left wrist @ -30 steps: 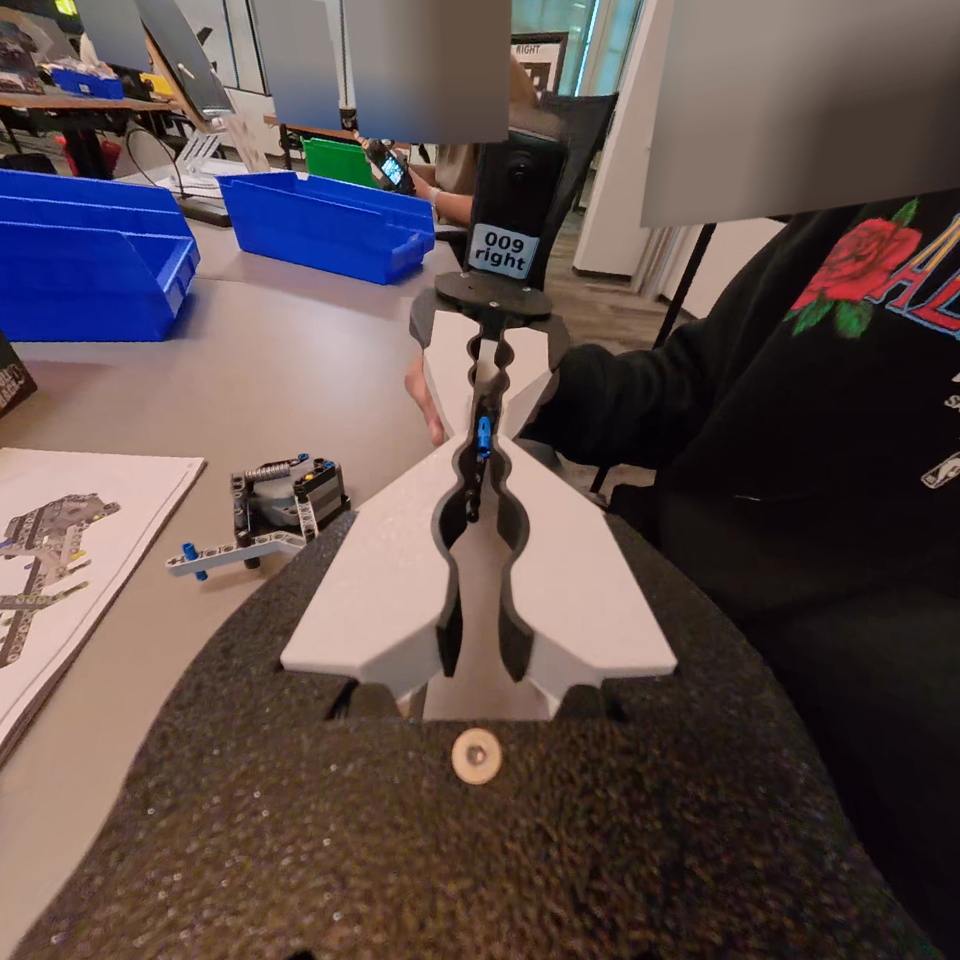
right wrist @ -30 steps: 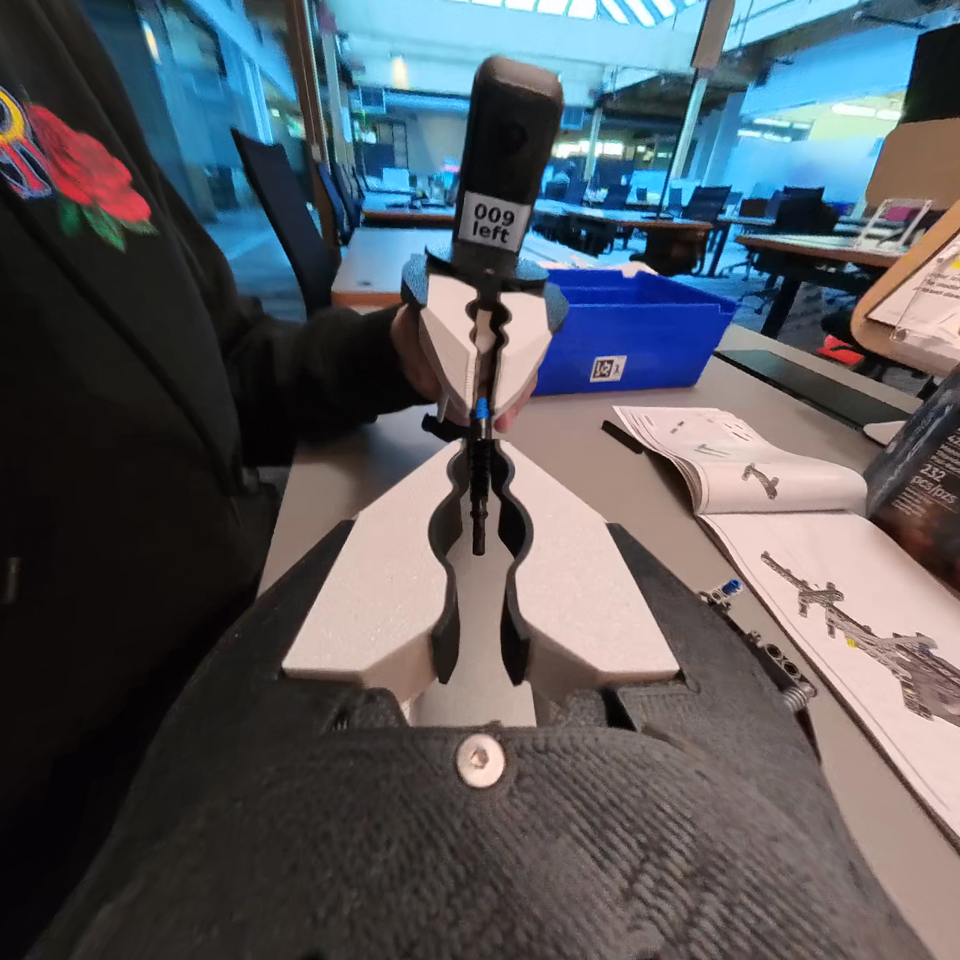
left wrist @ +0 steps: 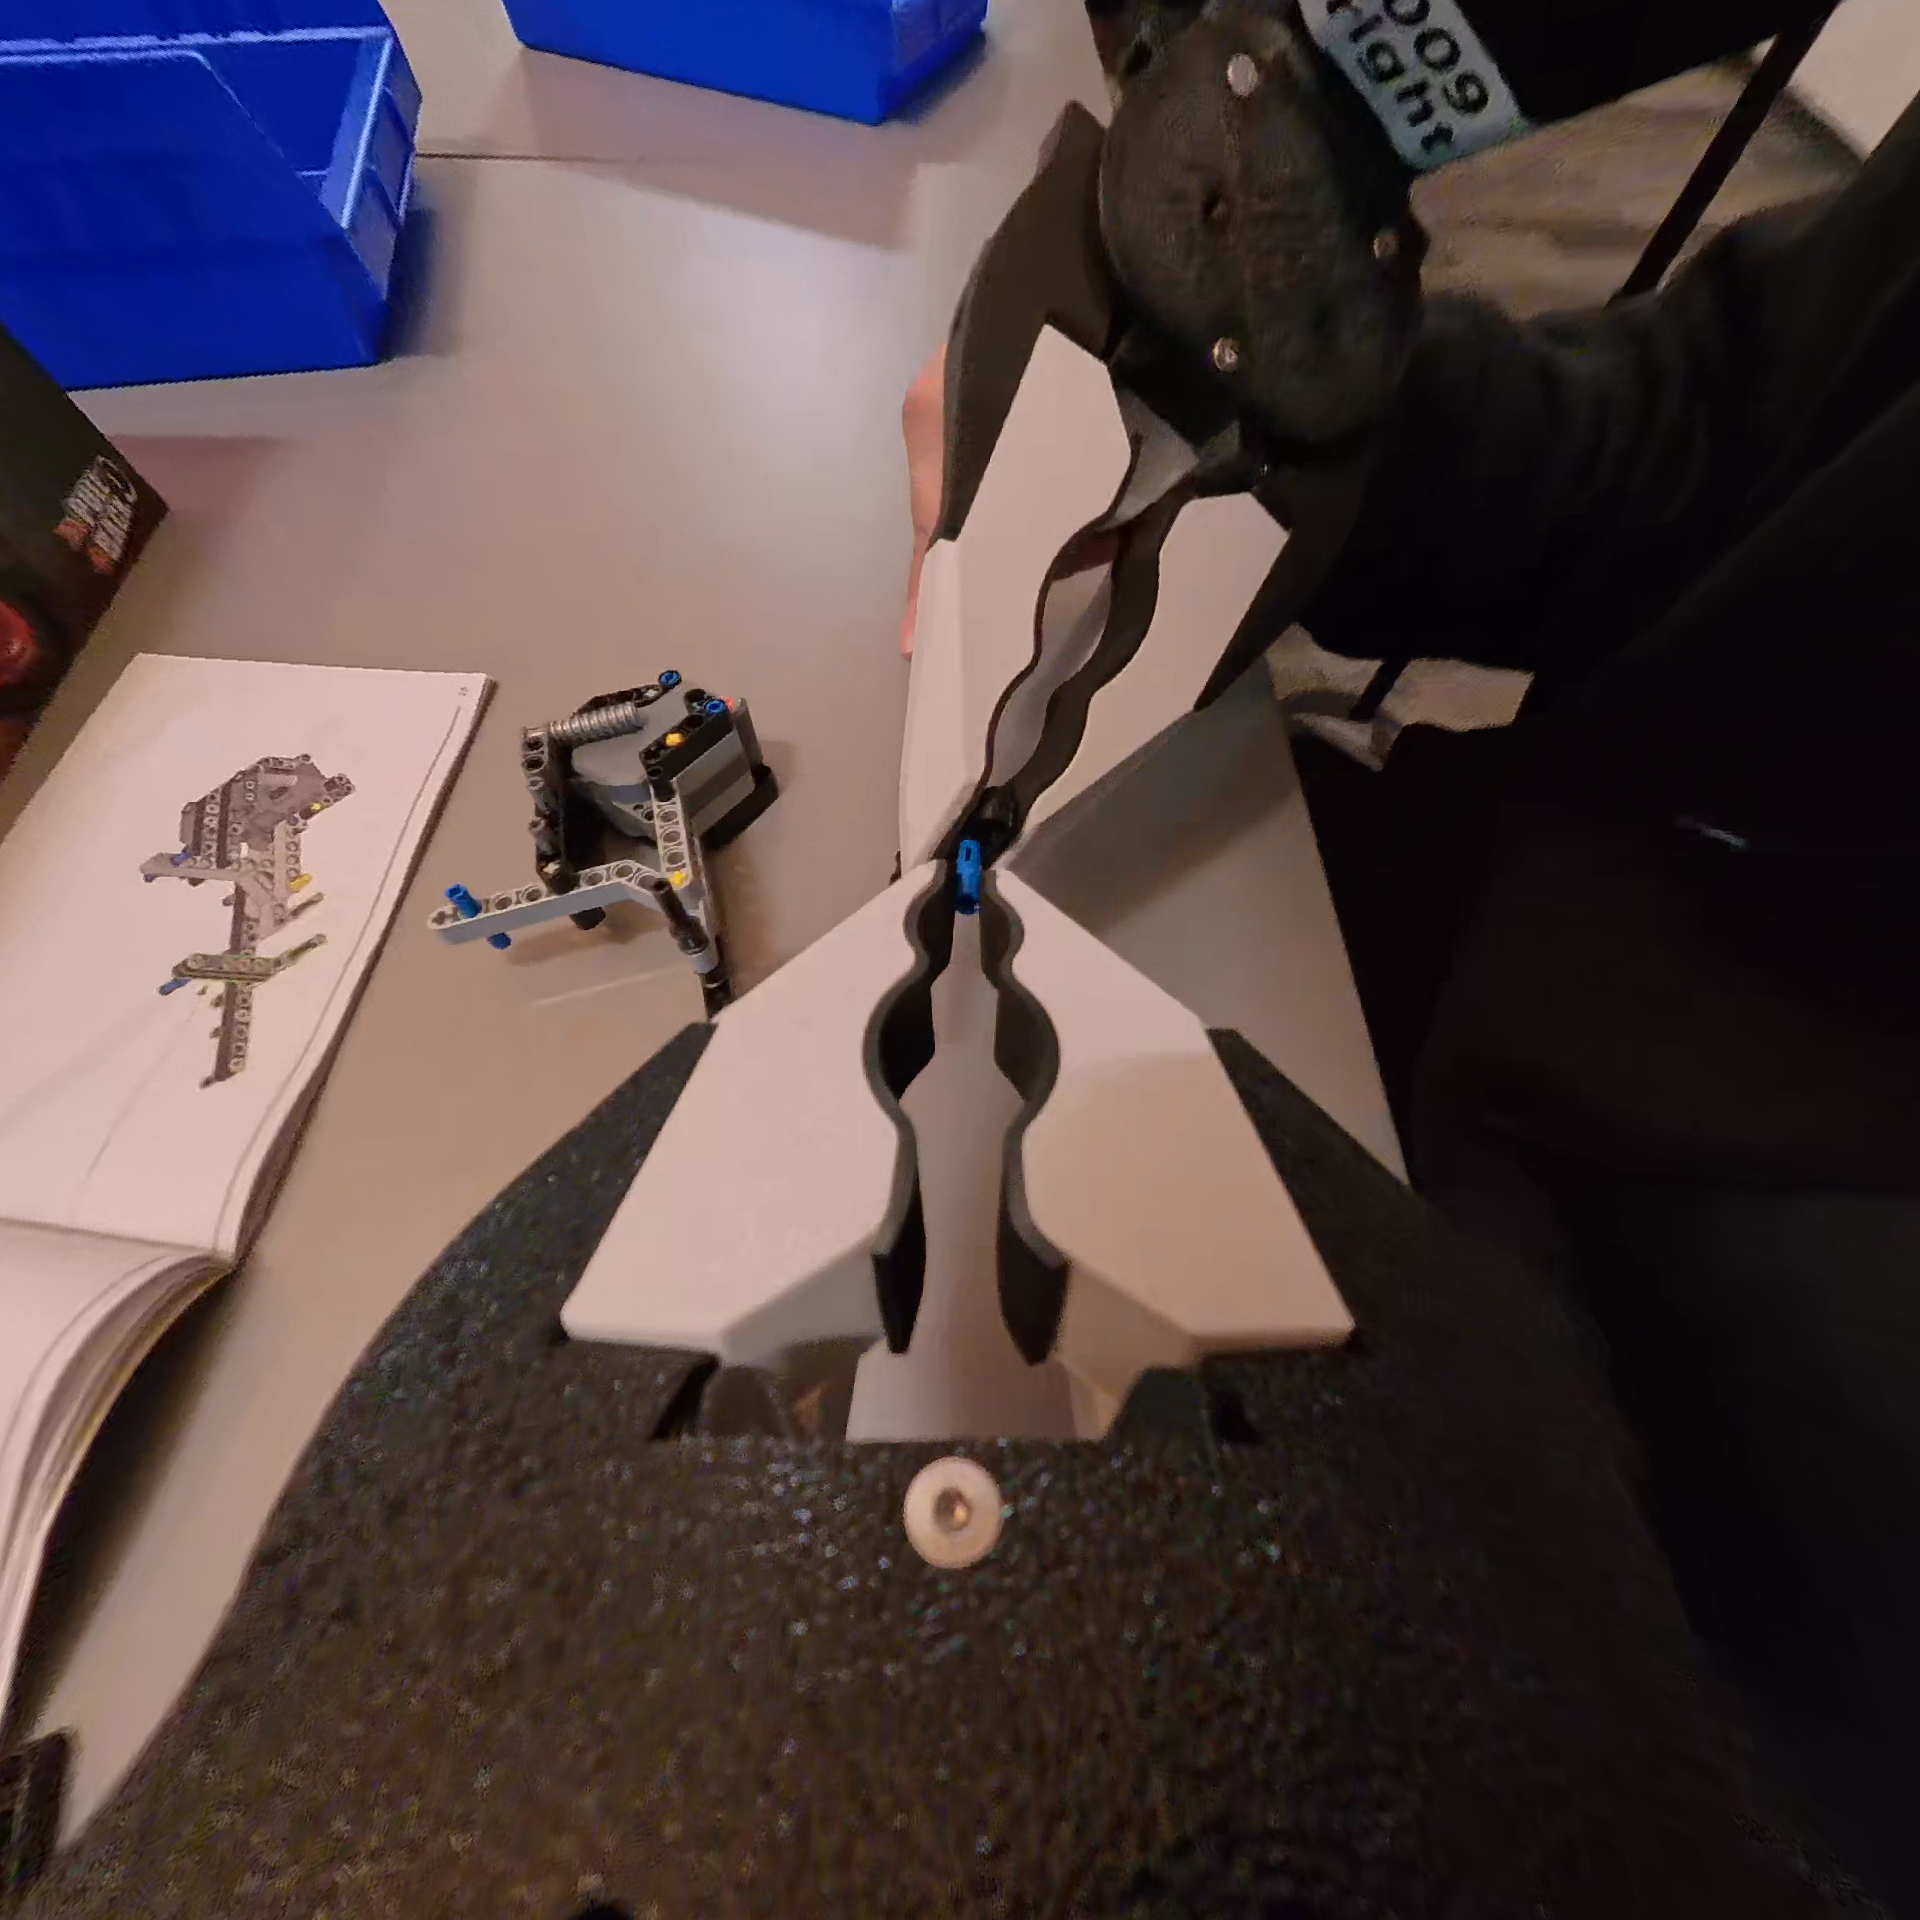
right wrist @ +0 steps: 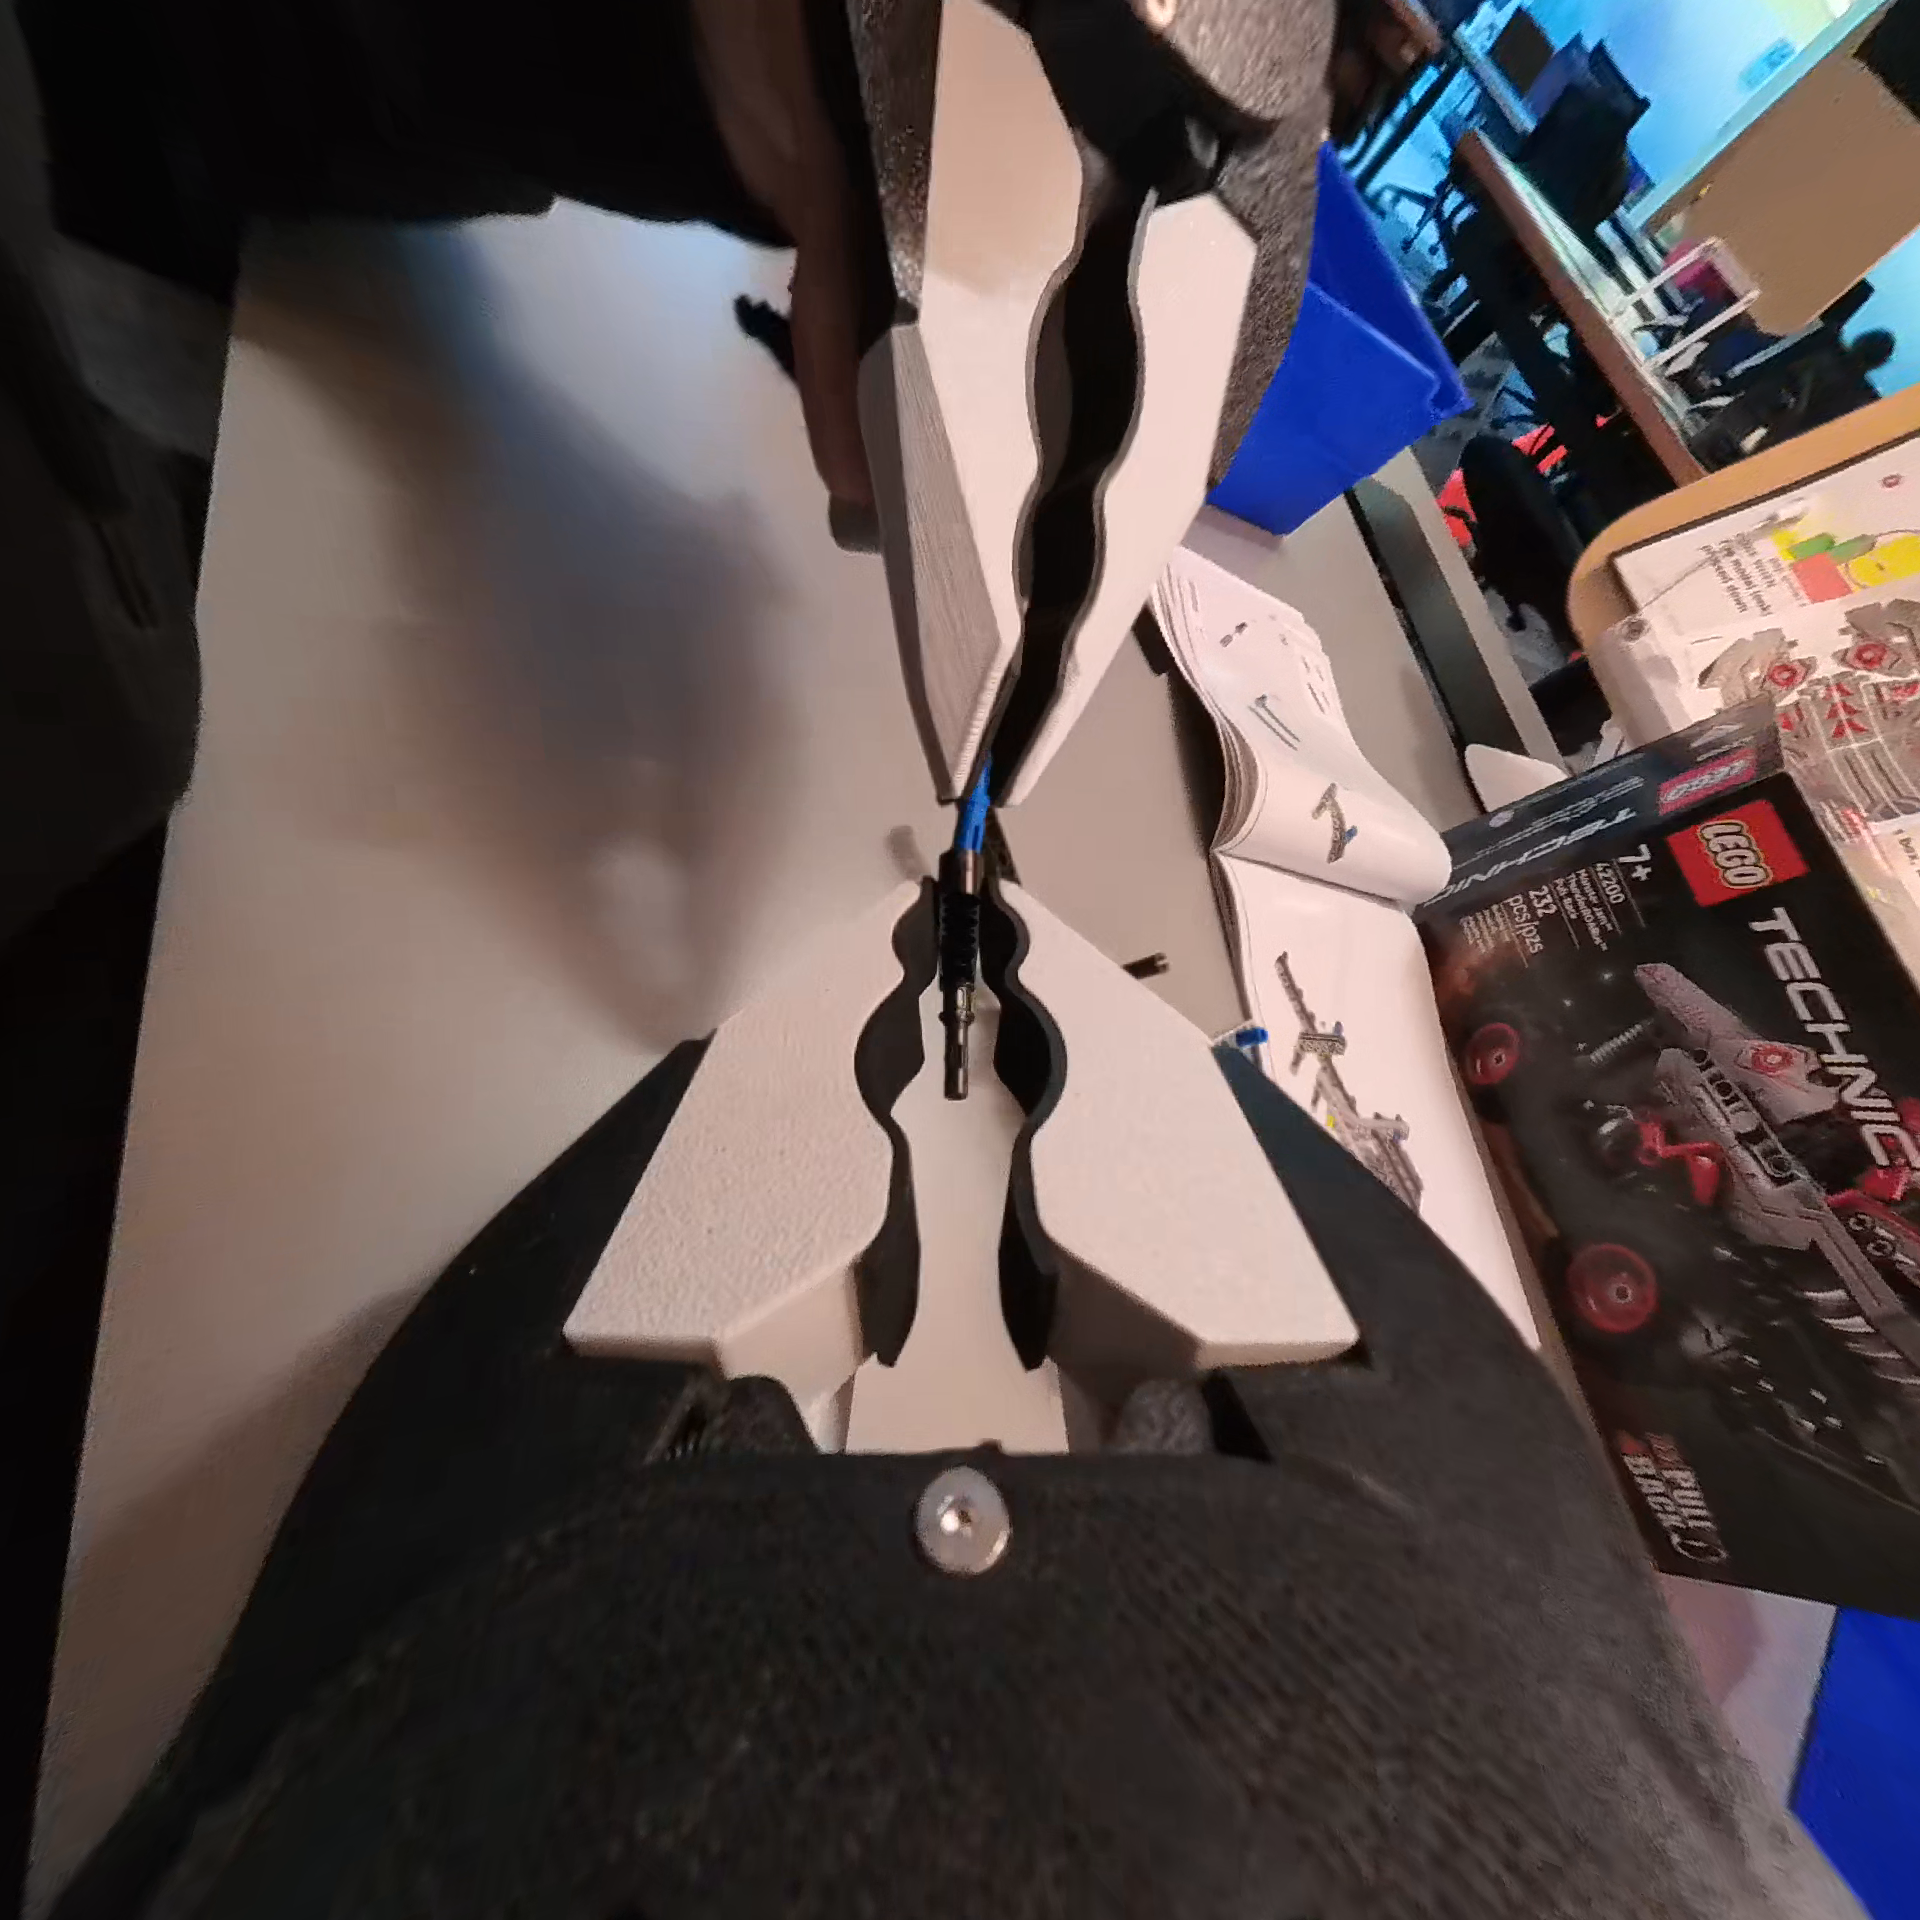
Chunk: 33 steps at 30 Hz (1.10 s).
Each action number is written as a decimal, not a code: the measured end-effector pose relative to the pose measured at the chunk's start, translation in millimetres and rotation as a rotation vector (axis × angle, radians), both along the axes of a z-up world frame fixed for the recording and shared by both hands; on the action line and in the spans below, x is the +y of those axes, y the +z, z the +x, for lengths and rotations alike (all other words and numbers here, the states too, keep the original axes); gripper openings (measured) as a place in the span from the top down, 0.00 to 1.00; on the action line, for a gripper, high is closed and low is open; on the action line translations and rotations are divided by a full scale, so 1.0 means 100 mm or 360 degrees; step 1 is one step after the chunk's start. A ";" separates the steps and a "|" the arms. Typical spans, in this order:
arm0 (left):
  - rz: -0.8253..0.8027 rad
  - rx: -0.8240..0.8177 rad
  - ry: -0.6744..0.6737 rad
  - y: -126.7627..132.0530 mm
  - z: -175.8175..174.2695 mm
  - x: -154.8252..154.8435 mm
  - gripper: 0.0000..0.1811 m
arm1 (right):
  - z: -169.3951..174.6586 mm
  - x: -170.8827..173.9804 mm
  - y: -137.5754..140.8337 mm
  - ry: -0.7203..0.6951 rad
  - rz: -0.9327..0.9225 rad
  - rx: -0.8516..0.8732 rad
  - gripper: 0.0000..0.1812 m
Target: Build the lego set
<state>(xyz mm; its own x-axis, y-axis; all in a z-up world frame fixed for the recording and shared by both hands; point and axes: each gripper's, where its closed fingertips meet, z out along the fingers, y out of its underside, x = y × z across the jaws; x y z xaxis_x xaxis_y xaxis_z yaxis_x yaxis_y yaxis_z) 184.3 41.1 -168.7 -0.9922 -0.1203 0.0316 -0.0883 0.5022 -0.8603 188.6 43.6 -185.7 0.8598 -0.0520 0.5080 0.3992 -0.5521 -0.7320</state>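
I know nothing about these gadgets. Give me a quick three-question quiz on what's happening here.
1. True or false: the left gripper pinches a blue pin.
2. What does the right gripper hold? A) a wheel B) a black rod C) nothing
3. Fill in: the half-built model lies on the table beside the open ____.

Key: 1 true; 2 B; 3 booklet.

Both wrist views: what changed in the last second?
Both grippers tipped down from level toward the table, staying tip to tip. The left gripper holds the blue pin; the right gripper holds the black axle piece, as before. No grasp or release. The partial lego build, instruction booklet and blue bins stayed put.
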 end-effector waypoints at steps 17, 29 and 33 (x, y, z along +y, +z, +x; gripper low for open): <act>-0.0368 0.0310 -0.0099 0.18 -0.03 -0.04 0.99 | -0.08 -0.01 0.23 0.0154 0.0442 0.0373 0.97; -0.0386 -0.0195 -0.0141 0.22 -0.03 -0.07 0.99 | -0.11 0.01 0.40 0.0204 0.0647 0.0475 0.97; -0.0361 -0.0224 -0.0144 0.24 -0.03 -0.08 0.99 | -0.06 -0.02 0.40 0.0163 0.0627 0.0435 0.97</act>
<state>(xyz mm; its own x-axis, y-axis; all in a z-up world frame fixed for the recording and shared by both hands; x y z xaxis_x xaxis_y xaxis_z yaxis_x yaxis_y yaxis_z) 181.2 33.4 -145.0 -0.9952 -0.0365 -0.0910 0.0762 0.2957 -0.9522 182.2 41.3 -145.8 0.9697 -0.1030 0.2216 0.2009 -0.1799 -0.9630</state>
